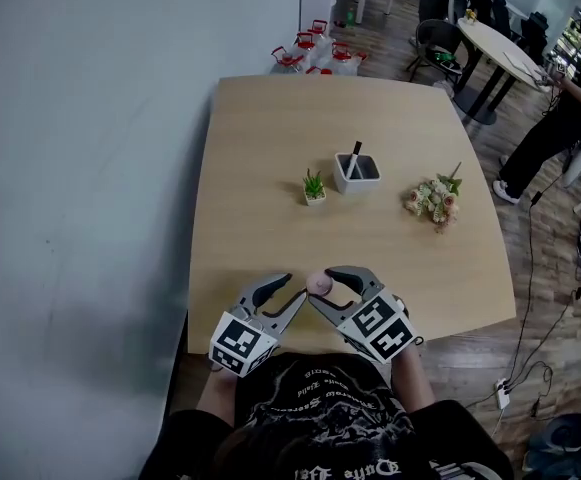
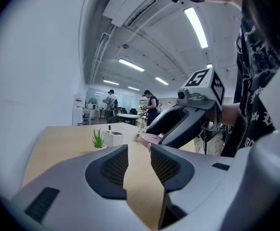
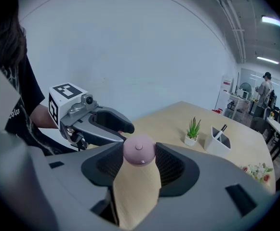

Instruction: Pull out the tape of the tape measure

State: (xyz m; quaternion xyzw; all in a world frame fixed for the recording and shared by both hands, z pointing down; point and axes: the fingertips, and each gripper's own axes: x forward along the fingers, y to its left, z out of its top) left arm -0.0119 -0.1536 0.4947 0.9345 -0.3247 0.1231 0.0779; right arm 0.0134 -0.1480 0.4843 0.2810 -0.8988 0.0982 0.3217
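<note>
Tape measure (image 3: 139,149) pinched in right hand-held gripper (image 3: 139,154), left hand-held gripper (image 2: 139,153) spread, seemingly empty

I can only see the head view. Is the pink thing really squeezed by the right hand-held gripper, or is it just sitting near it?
Observer: It's squeezed. In the right gripper view, the right hand-held gripper has a pad pressing on each side of the round pink tape measure.
Operator: Is there anything inside the left one?
Observer: No. In the left gripper view, the left hand-held gripper has its jaws apart. Only the bare table shows in the gap, and the tape measure sits out past the jaw tips.
</note>
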